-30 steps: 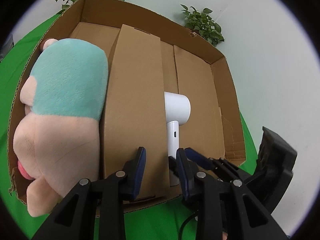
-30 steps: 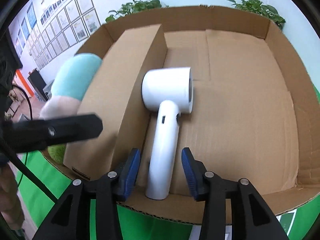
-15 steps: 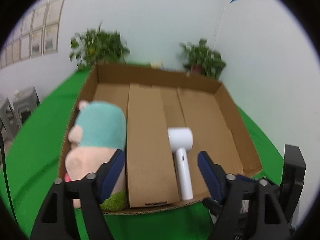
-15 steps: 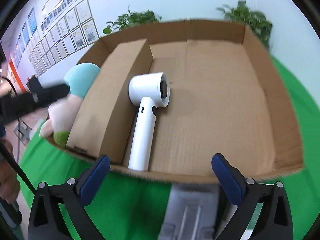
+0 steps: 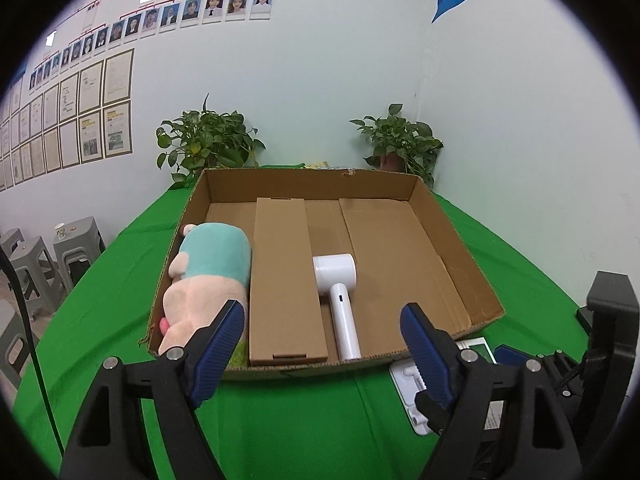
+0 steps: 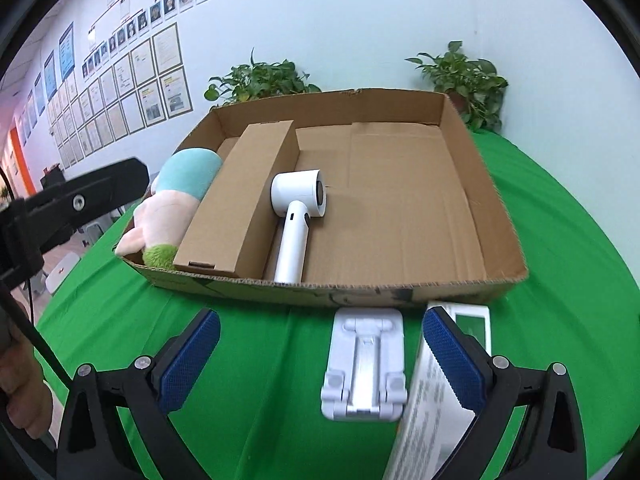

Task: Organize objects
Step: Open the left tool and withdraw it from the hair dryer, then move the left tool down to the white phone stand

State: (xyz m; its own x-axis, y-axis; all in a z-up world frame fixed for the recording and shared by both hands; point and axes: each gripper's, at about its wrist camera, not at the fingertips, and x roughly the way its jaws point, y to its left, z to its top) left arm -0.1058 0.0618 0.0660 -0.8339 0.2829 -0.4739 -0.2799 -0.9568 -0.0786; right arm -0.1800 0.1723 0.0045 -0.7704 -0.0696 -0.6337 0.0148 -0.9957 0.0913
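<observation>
Lying in a shallow cardboard tray [image 6: 472, 200] on green cloth [image 6: 560, 240], plush toy [image 6: 172, 200], long brown box [image 6: 240, 200], white hair dryer [image 6: 298, 208] side by side, white stand [image 6: 364, 364] and white carton [image 6: 436, 384] outside, both the left gripper [image 5: 322, 342] and right gripper [image 6: 320, 360] spread wide, empty, jaws just opened.

Both grippers, left gripper [image 5: 322, 338] and right gripper [image 6: 320, 354], have black angular frames, silver screws and blue ribbed fingertip pads [image 6: 190, 358]; a black cable [image 5: 30, 320] trails at nine o'clock.
</observation>
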